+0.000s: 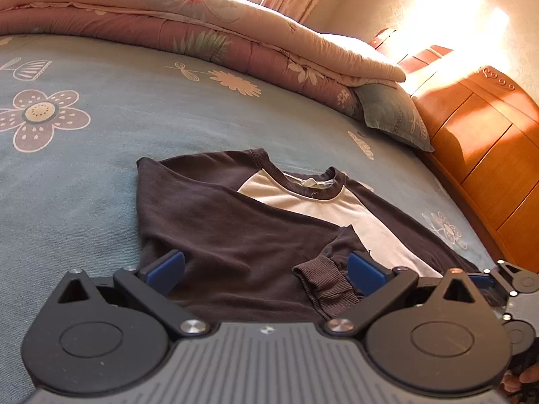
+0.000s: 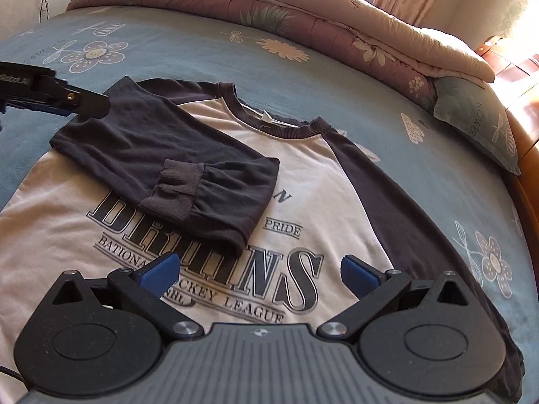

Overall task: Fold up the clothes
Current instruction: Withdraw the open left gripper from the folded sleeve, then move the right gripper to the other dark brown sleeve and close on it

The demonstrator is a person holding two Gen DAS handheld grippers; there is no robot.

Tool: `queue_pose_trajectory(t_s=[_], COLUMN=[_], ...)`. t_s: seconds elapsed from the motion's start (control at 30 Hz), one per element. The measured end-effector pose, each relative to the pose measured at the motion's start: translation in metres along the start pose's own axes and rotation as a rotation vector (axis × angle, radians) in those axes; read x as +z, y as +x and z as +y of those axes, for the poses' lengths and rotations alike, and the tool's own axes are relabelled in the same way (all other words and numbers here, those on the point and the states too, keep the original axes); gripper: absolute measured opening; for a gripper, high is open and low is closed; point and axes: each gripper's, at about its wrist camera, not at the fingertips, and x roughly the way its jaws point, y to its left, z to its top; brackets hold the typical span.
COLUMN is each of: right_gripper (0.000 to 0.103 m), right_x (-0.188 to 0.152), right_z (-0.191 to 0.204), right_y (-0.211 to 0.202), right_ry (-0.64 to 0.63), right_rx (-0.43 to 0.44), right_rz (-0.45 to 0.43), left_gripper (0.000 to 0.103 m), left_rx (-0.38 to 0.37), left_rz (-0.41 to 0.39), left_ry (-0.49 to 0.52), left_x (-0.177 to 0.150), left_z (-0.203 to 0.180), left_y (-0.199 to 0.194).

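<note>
right wrist: quilt (image 2: 303, 17) beyond sweatshirt (image 2: 337, 181)

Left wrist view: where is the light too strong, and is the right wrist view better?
Left wrist view: sunlight burns out the cream wall and glares on the orange wooden dresser; the dark-sleeved white sweatshirt stays readable. Right wrist view: even light, only fisheye bending of the blue flowered bedsheet.

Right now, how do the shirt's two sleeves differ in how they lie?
The folded sleeve is doubled over across the white chest, its ribbed cuff resting on the print. The other sleeve lies stretched out straight along the shirt's side on the blue bedsheet, and its cuff end is hidden behind the right gripper. Both are the same dark fabric, and neither is held.
</note>
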Motion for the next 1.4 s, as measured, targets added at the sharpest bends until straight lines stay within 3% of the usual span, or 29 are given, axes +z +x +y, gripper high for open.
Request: queue_pose_trajectory(t_s=[0.1, 0.27, 0.5, 0.63, 0.77, 0.93, 1.1, 1.27, 1.4], right_gripper=[0.103, 0.103, 0.103, 0.103, 0.103, 0.103, 0.103, 0.103, 0.103], right_x=[0.019, 0.041, 0.043, 0.042, 0.031, 0.006, -0.009, 0.001, 0.007], right_z=[0.019, 0.051, 0.065, 0.03, -0.024, -0.083, -0.107, -0.116, -0.113], right_y=[0.019, 0.051, 0.066, 0.058, 0.062, 0.087, 0.118, 0.147, 0.152], right_ry=[-0.04, -0.066, -0.112, 0.024, 0.22, 0.541, 0.747, 0.831, 0.83], right_rx=[-0.005, 0.002, -0.009, 0.126, 0.319, 0.578, 0.789, 0.927, 0.967], right_rz=[-0.022, -0.032, -0.046, -0.066, -0.033, 0.015, -0.007, -0.027, 0.013], left_gripper=[0.102, 0.102, 0.102, 0.102, 0.102, 0.102, 0.102, 0.102, 0.102], left_rx=[0.006, -0.022, -0.035, -0.056, -0.06, -0.068, -0.057, -0.05, -0.046], left_rz=[-0.017, -0.068, -0.065, -0.05, -0.034, -0.012, 0.011, 0.017, 0.019], left_ry=[0.051, -0.009, -0.025, -0.039, -0.039, -0.035, -0.027, -0.025, -0.029], left_x=[0.008, 0.015, 0.017, 0.015, 0.013, 0.01, 0.007, 0.006, 0.006], left_z=[0.002, 0.017, 0.02, 0.022, 0.019, 0.016, 0.014, 0.014, 0.016], left_y=[-0.012, -0.033, -0.032, -0.027, -0.02, -0.01, -0.003, 0.0, 0.0])
